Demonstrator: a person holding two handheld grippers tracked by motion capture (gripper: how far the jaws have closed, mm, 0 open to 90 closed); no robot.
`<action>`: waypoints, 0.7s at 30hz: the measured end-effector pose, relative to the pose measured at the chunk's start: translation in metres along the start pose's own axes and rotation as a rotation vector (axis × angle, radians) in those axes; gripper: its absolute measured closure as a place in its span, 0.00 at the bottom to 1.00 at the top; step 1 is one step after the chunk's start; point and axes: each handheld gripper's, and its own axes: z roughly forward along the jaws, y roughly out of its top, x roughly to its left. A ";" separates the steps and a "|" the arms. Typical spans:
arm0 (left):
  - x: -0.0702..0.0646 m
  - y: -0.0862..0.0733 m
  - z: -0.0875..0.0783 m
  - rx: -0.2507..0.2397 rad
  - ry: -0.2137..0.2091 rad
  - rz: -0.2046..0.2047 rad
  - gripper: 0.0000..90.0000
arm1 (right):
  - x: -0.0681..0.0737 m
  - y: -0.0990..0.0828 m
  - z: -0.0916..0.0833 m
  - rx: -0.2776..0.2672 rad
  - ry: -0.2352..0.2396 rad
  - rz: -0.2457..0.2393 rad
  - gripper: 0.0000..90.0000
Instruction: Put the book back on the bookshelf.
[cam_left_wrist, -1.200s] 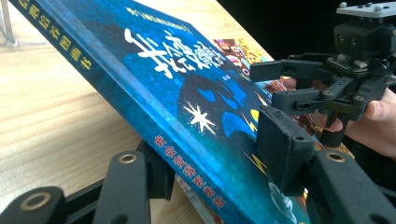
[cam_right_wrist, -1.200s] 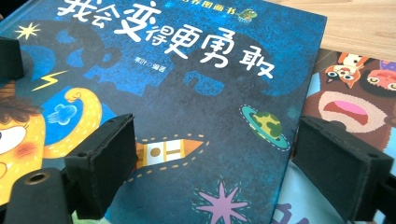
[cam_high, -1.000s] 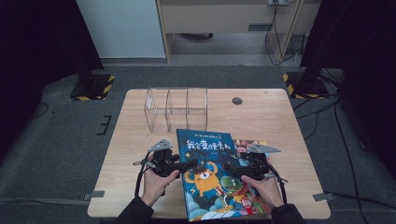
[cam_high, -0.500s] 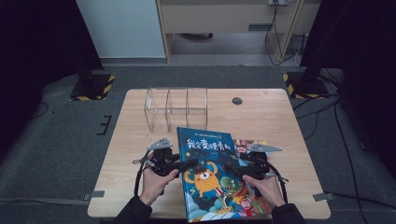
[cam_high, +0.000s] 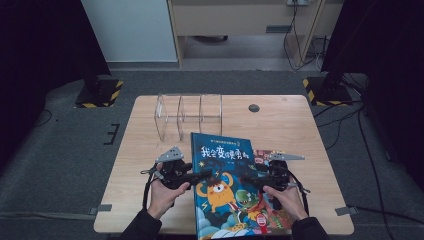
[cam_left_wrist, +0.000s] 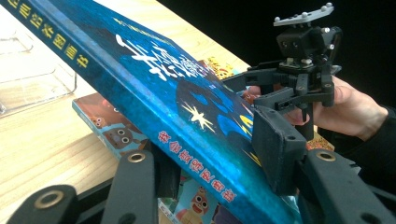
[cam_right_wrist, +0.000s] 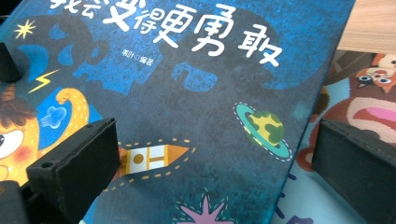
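Blue book barely shifted since a second ago, left gripper fingers just closing across its spine edge, right gripper fingers apart over the cover, second book beneath.

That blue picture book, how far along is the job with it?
Early stage. The blue picture book is tilted up off the book beneath, the left gripper straddling its spine edge. The right gripper hovers open over the cover. The clear rack behind stands empty; probably the book goes there.
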 end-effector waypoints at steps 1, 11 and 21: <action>0.000 0.000 0.000 0.001 -0.004 0.003 0.60 | -0.001 0.000 0.001 -0.005 0.015 0.006 0.01; -0.009 0.010 0.001 -0.012 -0.001 0.042 0.61 | 0.001 0.006 -0.003 -0.004 0.050 0.029 0.04; -0.023 0.042 0.005 -0.064 0.012 0.111 0.68 | 0.001 0.024 -0.028 -0.162 0.018 0.029 0.15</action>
